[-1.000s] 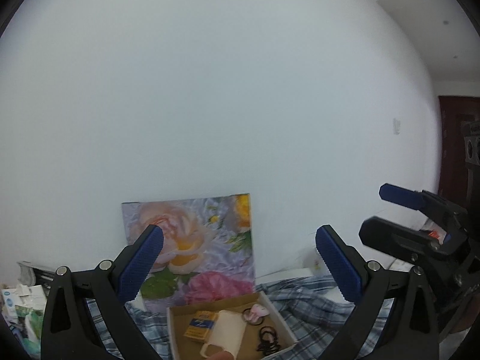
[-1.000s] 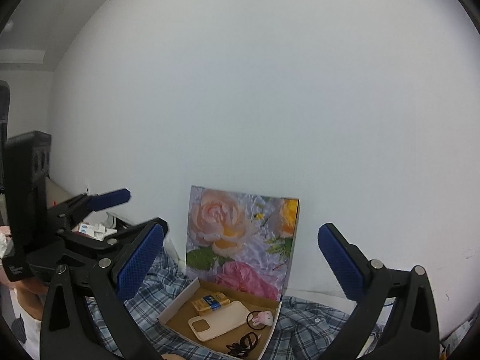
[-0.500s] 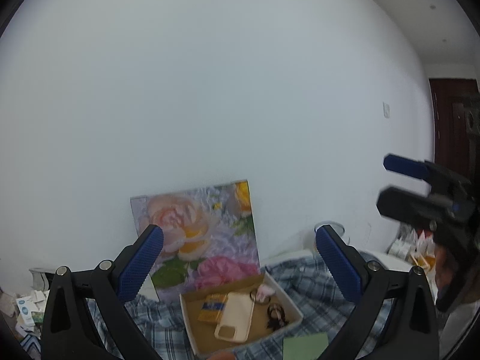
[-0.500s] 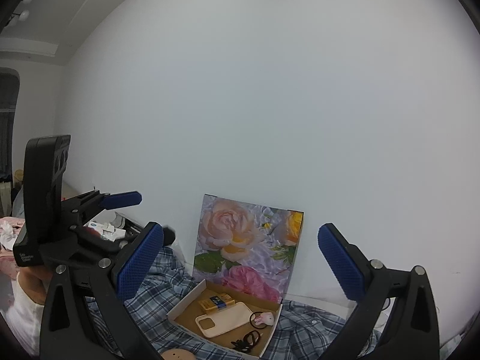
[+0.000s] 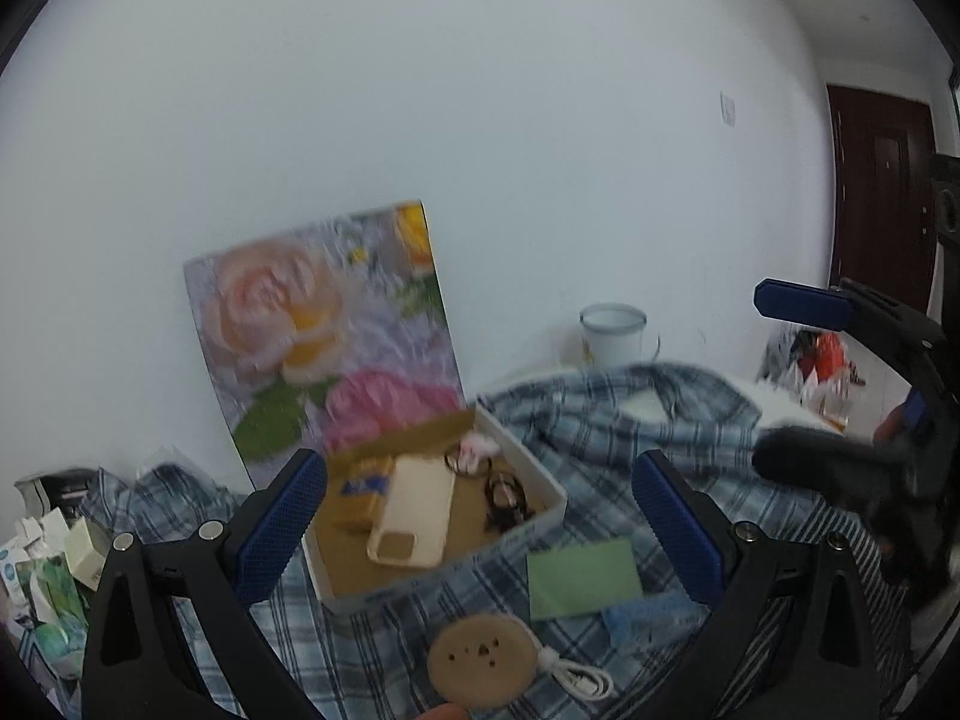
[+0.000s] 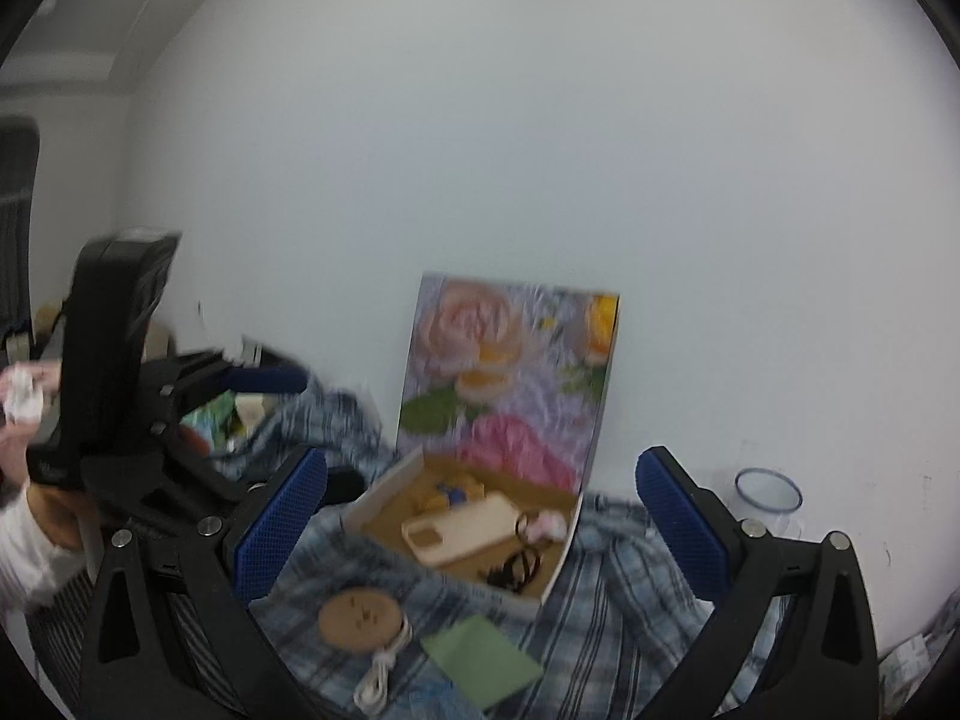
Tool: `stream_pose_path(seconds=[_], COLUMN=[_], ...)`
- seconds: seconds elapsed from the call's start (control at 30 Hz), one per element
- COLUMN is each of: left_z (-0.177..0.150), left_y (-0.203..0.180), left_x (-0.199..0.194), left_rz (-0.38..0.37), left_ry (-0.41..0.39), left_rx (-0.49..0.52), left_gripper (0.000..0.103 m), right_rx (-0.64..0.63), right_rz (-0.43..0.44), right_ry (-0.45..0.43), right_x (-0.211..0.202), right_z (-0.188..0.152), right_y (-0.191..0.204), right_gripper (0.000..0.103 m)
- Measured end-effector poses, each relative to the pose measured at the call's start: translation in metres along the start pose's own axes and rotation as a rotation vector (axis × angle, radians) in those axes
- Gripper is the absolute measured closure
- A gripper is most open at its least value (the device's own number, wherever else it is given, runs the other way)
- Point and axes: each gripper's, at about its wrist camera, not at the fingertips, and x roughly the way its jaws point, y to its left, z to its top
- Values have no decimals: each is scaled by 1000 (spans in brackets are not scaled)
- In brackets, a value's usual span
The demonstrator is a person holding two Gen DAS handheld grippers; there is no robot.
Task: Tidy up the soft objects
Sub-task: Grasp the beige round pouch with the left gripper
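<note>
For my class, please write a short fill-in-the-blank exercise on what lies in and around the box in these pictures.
1. The cream phone case lies inside the ____ box.
2. The box rests on a ____ shirt.
3. The card in front of the box is ____.
4. Both grippers' fingers are ____.

Missing words: cardboard; plaid; green; open

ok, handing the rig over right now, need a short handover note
Left tool open, empty. Right tool open, empty, both raised above the blue plaid cloth.
Shallow cardboard box holds a cream phone case, black hair ties and a pink hair tie.
Outside the box, in front: round tan pad, green square sheet, white cable.
Nothing gripped; those remain.
</note>
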Motion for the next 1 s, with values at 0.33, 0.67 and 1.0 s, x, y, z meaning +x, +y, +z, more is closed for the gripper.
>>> stream_pose_path(seconds=[0.33,0.67,1.0], left_z=[-45,-89,-114], left_y=[-3,4,15], left_x=[24,53,77], left_rz=[-13,-52,-86], left_ry=[117,231,299], left_rx=[3,-18,-47], left_gripper=[0,0,0], right_rx=[-18,15,30], right_rz=[52,75,103], right_ry=[108,230,318], right_x=[11,22,42], right_z=[-49,-90,-119], right_y=[5,-1,-6], right_gripper=[0,0,0])
